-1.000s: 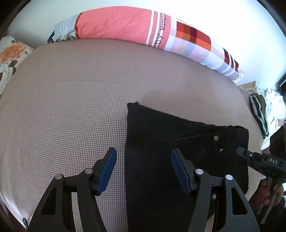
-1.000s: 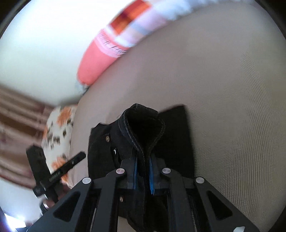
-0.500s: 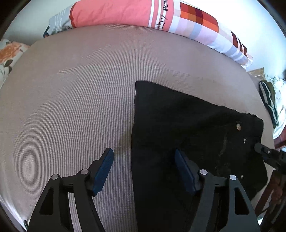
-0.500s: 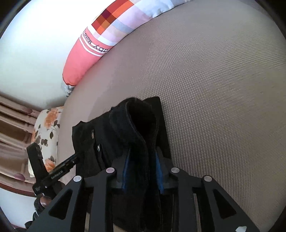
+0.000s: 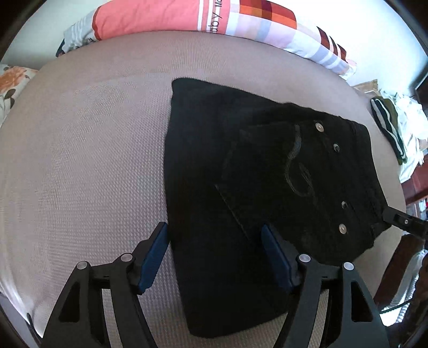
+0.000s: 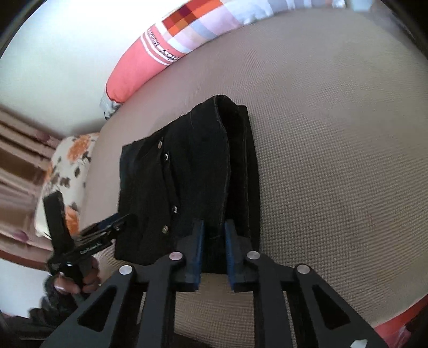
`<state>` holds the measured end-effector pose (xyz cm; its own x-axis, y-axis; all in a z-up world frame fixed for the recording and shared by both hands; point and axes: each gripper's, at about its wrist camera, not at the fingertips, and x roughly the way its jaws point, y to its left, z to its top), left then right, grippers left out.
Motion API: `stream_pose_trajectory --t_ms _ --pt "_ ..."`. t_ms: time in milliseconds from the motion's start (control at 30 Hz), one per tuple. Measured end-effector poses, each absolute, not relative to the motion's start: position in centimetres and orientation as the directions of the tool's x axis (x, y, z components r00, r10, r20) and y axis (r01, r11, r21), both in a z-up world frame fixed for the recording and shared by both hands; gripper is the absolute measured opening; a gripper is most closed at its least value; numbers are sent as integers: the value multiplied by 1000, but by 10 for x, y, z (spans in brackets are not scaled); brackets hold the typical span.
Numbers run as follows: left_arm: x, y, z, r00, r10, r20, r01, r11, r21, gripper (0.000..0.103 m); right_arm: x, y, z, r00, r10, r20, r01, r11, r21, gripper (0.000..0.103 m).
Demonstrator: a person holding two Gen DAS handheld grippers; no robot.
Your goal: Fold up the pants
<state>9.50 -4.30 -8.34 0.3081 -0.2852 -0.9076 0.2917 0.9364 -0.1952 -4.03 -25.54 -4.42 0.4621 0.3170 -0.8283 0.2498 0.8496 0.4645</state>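
Black pants (image 5: 254,174) lie folded on the grey-brown bed cover (image 5: 80,160), their studs facing up. My left gripper (image 5: 214,235) hangs open over their near left edge. One blue pad is outside that edge, the other is over the fabric, and neither presses. In the right wrist view a raised fold of the pants (image 6: 214,160) runs back between the blue pads (image 6: 199,241). My right gripper (image 6: 214,241) grips that fold at the near edge, its jaws closing. The left gripper (image 6: 117,220) and the hand (image 6: 77,281) holding it show at the lower left.
A long pink and patchwork pillow (image 5: 187,18) lies along the back of the bed. A floral pillow (image 5: 13,80) sits at the left. Loose clothes (image 5: 393,125) are piled off the bed's right side, beside dark wooden furniture (image 5: 417,184).
My left gripper has come lower and closer over the pants' left edge. The fold in my right gripper has come down lower and flatter on the bed.
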Motion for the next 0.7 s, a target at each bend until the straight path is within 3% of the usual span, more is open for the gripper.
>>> stream_pose_trajectory --t_ms 533,700 --pt "84 -46 -94 298 -285 -911 314 930 -188 71 -49 -256 -59 424 263 -867 292 866 406 11" --pt "76 -44 -92 309 -274 -911 312 934 -175 71 -47 -254 -57 423 243 -873 316 863 393 22"
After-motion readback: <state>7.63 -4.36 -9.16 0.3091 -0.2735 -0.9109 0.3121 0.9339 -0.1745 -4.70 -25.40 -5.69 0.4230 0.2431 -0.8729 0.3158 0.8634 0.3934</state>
